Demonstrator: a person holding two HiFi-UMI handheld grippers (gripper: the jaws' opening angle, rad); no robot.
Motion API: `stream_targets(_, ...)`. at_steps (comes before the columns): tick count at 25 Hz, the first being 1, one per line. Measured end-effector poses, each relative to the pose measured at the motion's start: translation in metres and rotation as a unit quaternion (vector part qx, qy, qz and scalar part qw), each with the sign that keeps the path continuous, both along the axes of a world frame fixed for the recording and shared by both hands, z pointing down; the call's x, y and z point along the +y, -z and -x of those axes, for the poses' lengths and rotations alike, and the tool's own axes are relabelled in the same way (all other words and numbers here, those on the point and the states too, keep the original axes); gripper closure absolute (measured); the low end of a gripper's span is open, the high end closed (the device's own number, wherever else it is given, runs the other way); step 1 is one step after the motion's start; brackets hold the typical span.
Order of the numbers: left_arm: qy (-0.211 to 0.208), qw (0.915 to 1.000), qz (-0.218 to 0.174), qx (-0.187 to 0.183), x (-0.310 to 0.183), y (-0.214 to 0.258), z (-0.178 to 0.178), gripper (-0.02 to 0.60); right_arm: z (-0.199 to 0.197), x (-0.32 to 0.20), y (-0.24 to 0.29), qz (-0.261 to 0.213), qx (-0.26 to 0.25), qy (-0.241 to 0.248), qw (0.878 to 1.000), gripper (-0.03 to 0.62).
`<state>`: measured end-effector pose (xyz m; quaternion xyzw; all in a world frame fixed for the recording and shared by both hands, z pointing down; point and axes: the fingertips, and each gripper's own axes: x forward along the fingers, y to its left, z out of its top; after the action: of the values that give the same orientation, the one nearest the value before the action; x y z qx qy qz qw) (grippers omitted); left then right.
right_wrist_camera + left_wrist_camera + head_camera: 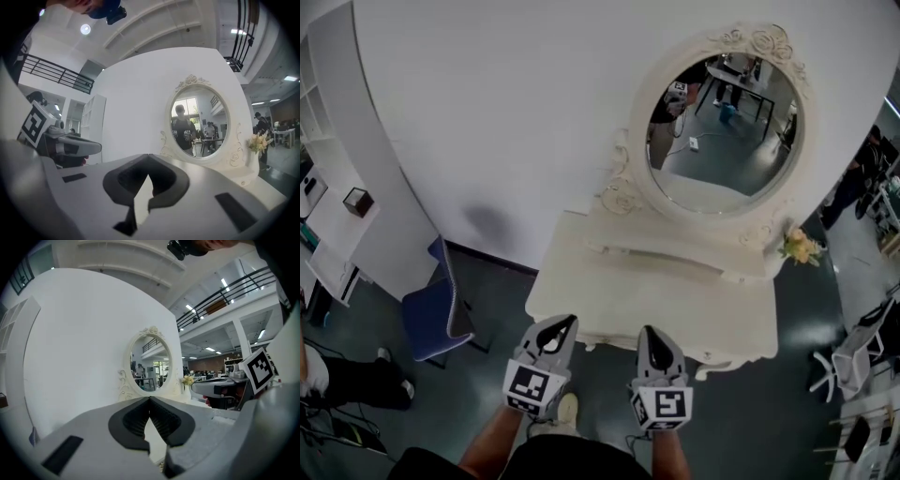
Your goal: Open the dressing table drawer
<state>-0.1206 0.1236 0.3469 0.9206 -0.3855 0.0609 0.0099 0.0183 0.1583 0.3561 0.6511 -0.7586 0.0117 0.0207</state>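
Head view: you hold the left gripper (568, 322) and the right gripper (649, 331) side by side, just short of the near edge of the white dressing table (675, 281). Both pairs of fingers are closed with nothing between them. The drawer cannot be made out from above. An oval mirror (722, 122) stands at the back of the surface, with flowers (800, 246) at its right.

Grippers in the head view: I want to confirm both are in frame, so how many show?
2. The left gripper is at bottom centre-left, the right gripper beside it, both in front of the dressing table. None seems hidden.
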Motion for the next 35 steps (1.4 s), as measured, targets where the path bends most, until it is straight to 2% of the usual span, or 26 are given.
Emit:
stream_targets(8,-0.031,0.9995,-0.003,0.0,-0.063,-0.007,-0.001,0.58,-0.003,-0.052,-0.005,0.0,0.012,-0.035,0.999,0.597)
stream_targets(12,-0.04,0.9991,0.009,0.0,-0.082,-0.016,-0.004,0.58,-0.011,-0.066,-0.008,0.003,0.014,-0.056,0.998,0.597)
stream_targets(17,-0.047,0.9989,0.005,0.003,-0.099,-0.02,-0.014,0.58,-0.02,-0.081,-0.011,0.007,0.032,-0.066,0.997,0.597)
stream_targets(22,-0.036,0.9993,0.008,0.0,-0.121,-0.026,-0.026,0.58,-0.035,-0.102,-0.018,0.019,0.06,-0.064,0.996,0.597)
stream_targets(32,0.014,0.9998,0.011,-0.005,-0.188,-0.051,-0.063,0.58,-0.071,-0.178,-0.053,0.039,0.031,-0.018,0.999,0.597)
stream_targets(35,0.03,0.9991,0.031,-0.008,-0.206,-0.067,-0.073,0.58,-0.078,-0.202,-0.07,0.051,0.021,0.0,0.998,0.597)
